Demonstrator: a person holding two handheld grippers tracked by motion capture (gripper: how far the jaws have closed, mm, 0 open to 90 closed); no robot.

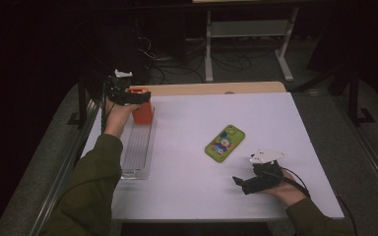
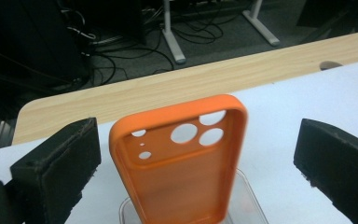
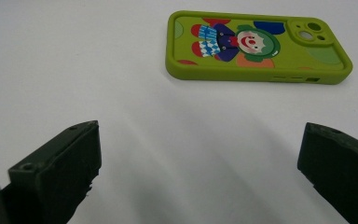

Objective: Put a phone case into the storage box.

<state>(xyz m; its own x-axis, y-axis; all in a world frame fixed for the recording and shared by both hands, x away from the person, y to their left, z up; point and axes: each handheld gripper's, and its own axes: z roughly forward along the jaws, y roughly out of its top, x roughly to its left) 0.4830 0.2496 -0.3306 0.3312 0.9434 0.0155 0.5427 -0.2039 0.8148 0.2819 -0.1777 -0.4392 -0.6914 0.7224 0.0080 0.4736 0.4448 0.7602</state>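
An orange phone case (image 2: 179, 158) stands upright in a clear rack (image 1: 139, 147) at upper left, between the left tongs (image 2: 196, 168), spread wide and clear of it. Right tongs (image 3: 200, 172) gape empty near a clown-printed green phone (image 3: 256, 46); no lettering legible.

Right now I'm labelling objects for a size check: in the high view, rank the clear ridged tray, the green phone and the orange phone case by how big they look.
1. clear ridged tray, clearly largest.
2. green phone.
3. orange phone case, but it stands upright in the tray, farther off and partly behind the left gripper, so second versus third is unsure.
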